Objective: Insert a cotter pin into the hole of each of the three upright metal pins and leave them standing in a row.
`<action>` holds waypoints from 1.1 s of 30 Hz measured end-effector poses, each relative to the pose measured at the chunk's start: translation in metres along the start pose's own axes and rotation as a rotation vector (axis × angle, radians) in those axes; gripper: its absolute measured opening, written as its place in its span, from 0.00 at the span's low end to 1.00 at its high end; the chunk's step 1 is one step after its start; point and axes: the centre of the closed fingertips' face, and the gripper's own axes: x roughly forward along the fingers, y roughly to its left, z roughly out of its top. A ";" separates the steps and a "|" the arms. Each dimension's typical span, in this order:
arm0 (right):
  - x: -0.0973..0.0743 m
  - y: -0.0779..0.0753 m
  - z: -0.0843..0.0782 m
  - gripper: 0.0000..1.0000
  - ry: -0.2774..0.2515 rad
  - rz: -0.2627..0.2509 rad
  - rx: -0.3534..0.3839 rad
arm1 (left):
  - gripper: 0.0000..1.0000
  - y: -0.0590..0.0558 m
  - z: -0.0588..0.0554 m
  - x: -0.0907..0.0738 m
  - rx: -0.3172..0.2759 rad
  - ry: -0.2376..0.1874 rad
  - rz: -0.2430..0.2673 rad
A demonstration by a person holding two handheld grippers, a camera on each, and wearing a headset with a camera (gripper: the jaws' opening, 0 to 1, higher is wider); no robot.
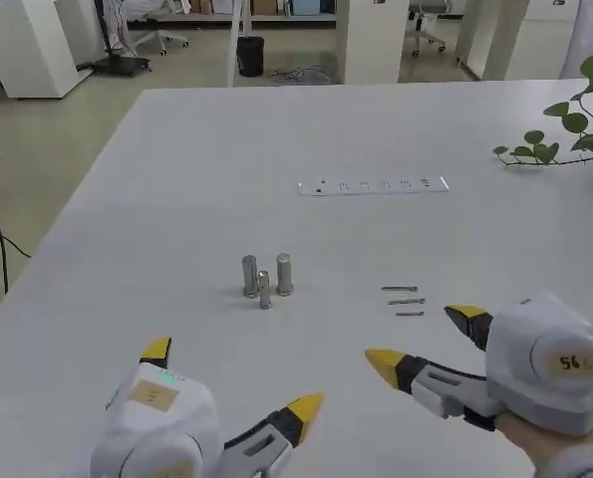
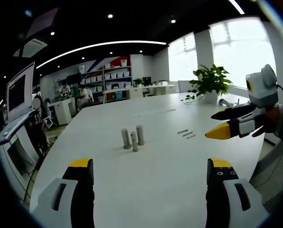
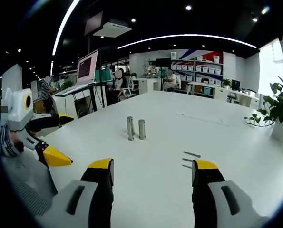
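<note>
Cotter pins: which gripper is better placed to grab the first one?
Right, probably. The right gripper, open, sits just short of the cotter pins; the left gripper, also open, is nearer the metal pins.

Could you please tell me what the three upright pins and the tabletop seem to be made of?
Upright pins: likely bare metal, grey with a dull sheen. Tabletop: smooth matte white, perhaps laminate; cannot tell for sure.

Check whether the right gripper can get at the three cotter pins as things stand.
Probably yes: the right gripper is open, and the cotter pins lie on bare table just ahead of its fingers, nothing between. The metal pins stand well aside.
</note>
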 end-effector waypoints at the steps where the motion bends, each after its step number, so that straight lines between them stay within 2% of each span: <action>1: 0.004 0.001 0.003 0.62 -0.003 0.007 0.006 | 0.99 0.000 0.000 0.000 -0.001 0.001 0.001; 3: 0.015 0.005 0.006 0.59 0.011 0.034 0.001 | 0.99 0.001 -0.002 0.000 -0.004 0.007 0.001; 9: 0.047 0.021 0.023 0.52 -0.010 0.102 -0.036 | 0.99 0.000 -0.001 0.000 0.003 0.006 0.003; 14: 0.074 0.033 0.028 0.45 -0.012 0.155 -0.055 | 0.99 0.002 -0.002 0.000 0.006 0.007 0.010; 20: 0.104 0.045 0.026 0.36 -0.001 0.207 -0.075 | 0.98 0.002 -0.003 0.000 0.016 0.014 0.011; 24: 0.124 0.053 0.022 0.35 0.014 0.239 -0.075 | 0.98 0.004 -0.003 0.000 0.012 0.019 0.014; 33: 0.156 0.067 0.017 0.28 0.015 0.282 -0.079 | 0.97 0.007 -0.005 0.000 0.008 0.027 0.025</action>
